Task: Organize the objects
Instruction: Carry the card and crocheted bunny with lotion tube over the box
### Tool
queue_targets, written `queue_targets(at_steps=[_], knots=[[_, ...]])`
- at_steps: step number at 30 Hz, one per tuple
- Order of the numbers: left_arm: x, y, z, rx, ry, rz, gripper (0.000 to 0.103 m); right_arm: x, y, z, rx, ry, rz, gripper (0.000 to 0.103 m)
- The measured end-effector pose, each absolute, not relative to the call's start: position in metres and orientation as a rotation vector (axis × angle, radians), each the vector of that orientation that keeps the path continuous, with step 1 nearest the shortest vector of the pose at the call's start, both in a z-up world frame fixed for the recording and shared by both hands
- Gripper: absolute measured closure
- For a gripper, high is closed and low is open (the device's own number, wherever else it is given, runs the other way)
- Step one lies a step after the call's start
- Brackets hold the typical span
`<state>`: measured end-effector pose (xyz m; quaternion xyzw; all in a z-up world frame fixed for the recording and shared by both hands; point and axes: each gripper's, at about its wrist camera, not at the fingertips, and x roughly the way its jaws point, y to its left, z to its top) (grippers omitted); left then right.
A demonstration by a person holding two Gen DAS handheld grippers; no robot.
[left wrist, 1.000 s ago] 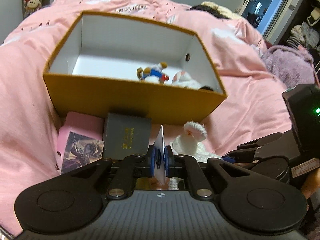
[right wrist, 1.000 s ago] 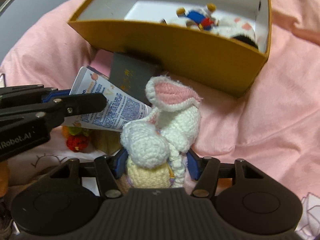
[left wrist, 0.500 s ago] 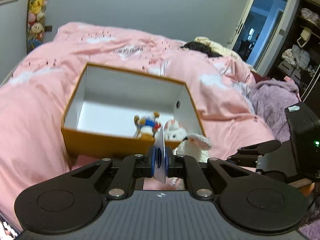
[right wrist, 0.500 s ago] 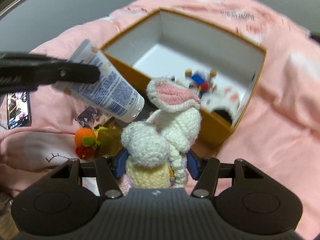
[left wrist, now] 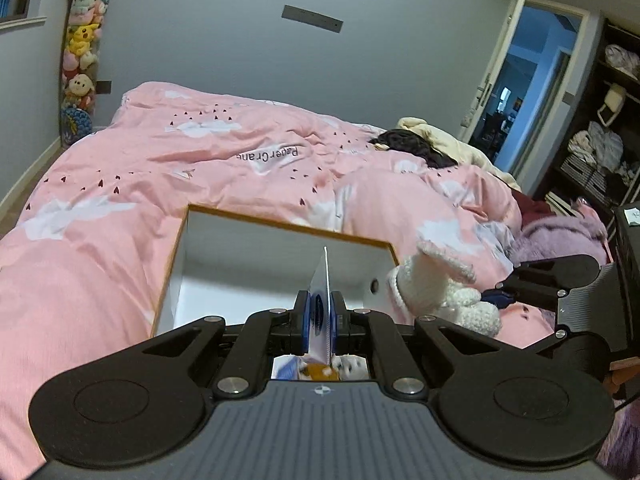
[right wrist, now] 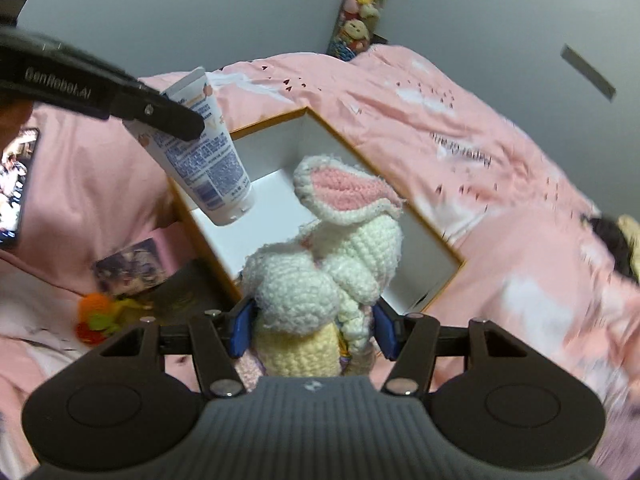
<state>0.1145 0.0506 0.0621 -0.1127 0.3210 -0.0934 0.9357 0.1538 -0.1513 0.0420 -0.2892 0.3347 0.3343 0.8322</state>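
Observation:
An orange cardboard box [left wrist: 280, 226] with a white inside lies open on the pink bed. My left gripper [left wrist: 320, 316] is shut on the flat crimped end of a white cream tube [left wrist: 323, 292], held in the air near the box's front edge. In the right wrist view the tube [right wrist: 208, 168] hangs cap-down over the box's left corner [right wrist: 264, 122]. My right gripper [right wrist: 312, 332] is shut on a white crocheted bunny [right wrist: 316, 280] with a pink-lined ear, above the box's near side. The bunny [left wrist: 432, 280] also shows beside the box, right of my left gripper.
Below the box on the bed lie a black flat case [right wrist: 188, 292], a picture card [right wrist: 132, 268] and an orange-green toy [right wrist: 96, 316]. A phone [right wrist: 16, 192] lies at the left edge. Clothes [left wrist: 420, 144] are heaped on the far side of the bed, shelves [left wrist: 600, 152] stand at the right.
Both grippers have risen with the tube and the bunny still in them. The box has sunk lower in the left view. The right gripper has rolled, so the box looks turned.

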Motion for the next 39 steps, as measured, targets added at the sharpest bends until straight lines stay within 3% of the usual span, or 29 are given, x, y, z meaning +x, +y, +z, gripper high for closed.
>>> queue_targets(at_steps=[9,17,30,39], knots=[[0.166,0.047,0.053,-0.204,0.679,-0.184,0.093,0.223,-0.126,0.028,-0.844,0.667,0.792,0.042],[0.204,0.045,0.024,-0.218,0.750,-0.190,0.093,0.275,-0.112,-0.009,-0.944,0.762,0.802,0.042],[0.238,0.048,-0.010,-0.230,0.835,-0.191,0.093,0.299,-0.105,-0.072,-1.093,0.842,0.795,0.041],[0.243,0.046,-0.025,-0.252,0.870,-0.213,0.093,0.306,-0.123,-0.053,-1.004,0.841,0.776,0.031]])
